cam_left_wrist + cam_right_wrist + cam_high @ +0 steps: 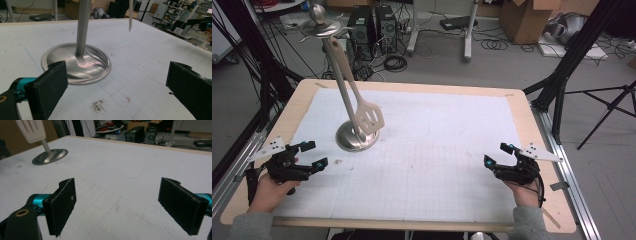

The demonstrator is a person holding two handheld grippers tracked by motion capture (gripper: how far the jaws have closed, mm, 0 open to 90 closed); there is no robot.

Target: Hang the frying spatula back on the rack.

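A steel utensil stand with a round dished base rises on a pole at the table's left centre. A cream slotted spatula hangs from its top ring, blade low over the base. My left gripper rests open near the front left, just left of the base, nothing between its jaws. My right gripper is open at the front right, jaws wide and empty, pointing across the mat toward the stand and the spatula blade.
A white gridded mat covers the wooden table. Small dark crumbs lie in front of the left gripper. Tripod legs, cables, computer towers and boxes stand on the floor beyond the far edge.
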